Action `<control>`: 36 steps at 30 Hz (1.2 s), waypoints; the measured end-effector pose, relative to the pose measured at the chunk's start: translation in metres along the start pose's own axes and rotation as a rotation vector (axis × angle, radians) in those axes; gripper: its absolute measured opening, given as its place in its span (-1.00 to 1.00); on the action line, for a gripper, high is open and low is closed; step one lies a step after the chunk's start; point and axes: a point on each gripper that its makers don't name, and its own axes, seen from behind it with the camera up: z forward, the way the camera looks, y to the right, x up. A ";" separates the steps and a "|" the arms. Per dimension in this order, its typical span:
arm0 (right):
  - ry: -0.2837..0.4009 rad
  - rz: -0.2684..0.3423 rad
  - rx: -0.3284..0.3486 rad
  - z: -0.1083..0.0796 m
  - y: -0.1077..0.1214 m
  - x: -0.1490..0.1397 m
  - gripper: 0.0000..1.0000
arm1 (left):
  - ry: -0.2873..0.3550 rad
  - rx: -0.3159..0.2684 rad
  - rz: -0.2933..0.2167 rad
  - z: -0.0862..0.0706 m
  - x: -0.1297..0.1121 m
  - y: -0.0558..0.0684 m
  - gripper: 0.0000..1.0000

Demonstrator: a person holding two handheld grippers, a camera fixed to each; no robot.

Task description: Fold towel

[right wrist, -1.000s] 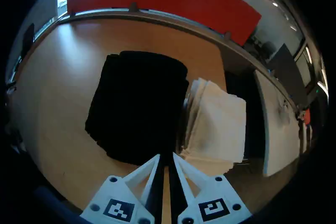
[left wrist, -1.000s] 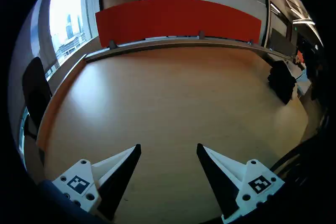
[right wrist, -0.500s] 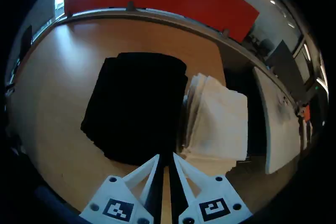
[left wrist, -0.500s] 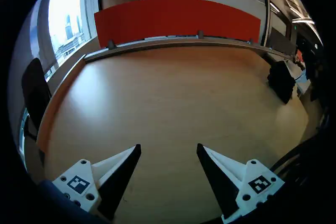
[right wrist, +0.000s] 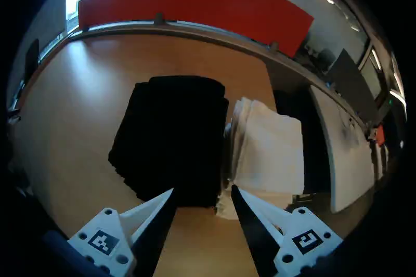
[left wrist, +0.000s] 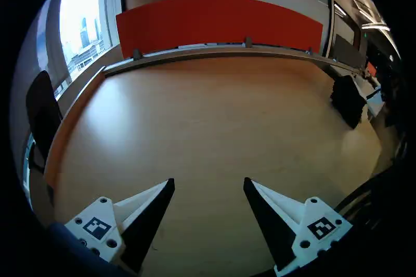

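Pale wood tabletop [left wrist: 208,116] spreads out ahead of both grippers, closed off at its far edge by a long red divider panel [left wrist: 218,20]. Beyond the panel and up to the left of the left gripper [left wrist: 208,179], a bright window [left wrist: 83,27] shows city buildings. A black chair [left wrist: 42,113] stands off the table's left edge.

In the right gripper view, a black towel stack [right wrist: 171,131] lies folded on the wood straight ahead of the right gripper [right wrist: 203,188]. Its near edge sits just past the fingertips, with no contact that I can make out. Touching its right side is a white towel stack [right wrist: 273,149], also folded, ahead and to the right of that gripper. A white desk [right wrist: 343,157] stands farther right, off the table.

In the left gripper view, a dark bundle [left wrist: 349,99] sits far off to the right; what it is cannot be told from here.

Both grippers have their fingers spread wide apart and hold nothing. The left one hangs over bare wood.
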 end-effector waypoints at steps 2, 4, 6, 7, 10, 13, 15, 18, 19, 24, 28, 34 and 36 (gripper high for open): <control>0.005 0.003 0.005 -0.001 -0.002 0.002 0.65 | 0.002 -0.002 0.001 0.000 0.001 0.000 0.97; 0.011 0.005 0.011 -0.003 -0.004 0.004 0.65 | 0.003 -0.003 0.001 0.001 0.002 0.000 0.97; 0.016 0.004 0.016 -0.004 -0.006 0.006 0.65 | 0.004 -0.004 0.000 0.001 0.002 0.000 0.97; 0.019 0.003 0.017 -0.004 -0.007 0.007 0.65 | 0.005 -0.004 0.000 0.001 0.002 0.000 0.97; 0.028 -0.001 0.022 -0.005 -0.010 0.012 0.65 | 0.005 -0.004 -0.002 0.001 0.001 0.000 0.97; 0.038 -0.002 0.030 -0.005 -0.015 0.018 0.65 | 0.006 -0.003 -0.004 0.001 0.001 -0.001 0.97; 0.046 -0.002 0.038 -0.005 -0.018 0.024 0.65 | 0.006 -0.002 -0.006 0.000 0.000 -0.002 0.97; 0.055 -0.008 0.045 -0.005 -0.023 0.030 0.65 | 0.008 0.000 -0.008 0.000 0.000 -0.003 0.97; 0.056 -0.012 0.045 -0.004 -0.024 0.032 0.65 | 0.008 0.001 -0.009 -0.001 0.000 -0.003 0.97; 0.061 -0.029 0.048 -0.002 -0.027 0.040 0.65 | 0.010 0.004 -0.014 -0.001 0.000 -0.005 0.97; 0.071 -0.033 0.047 0.002 -0.027 0.051 0.65 | 0.009 0.011 -0.016 -0.003 -0.001 -0.007 0.97; 0.090 -0.032 0.049 0.012 -0.026 0.074 0.65 | 0.010 0.026 -0.025 -0.006 -0.002 -0.013 0.97; 0.096 -0.031 0.050 0.015 -0.026 0.082 0.65 | 0.009 0.033 -0.030 -0.007 -0.003 -0.016 0.97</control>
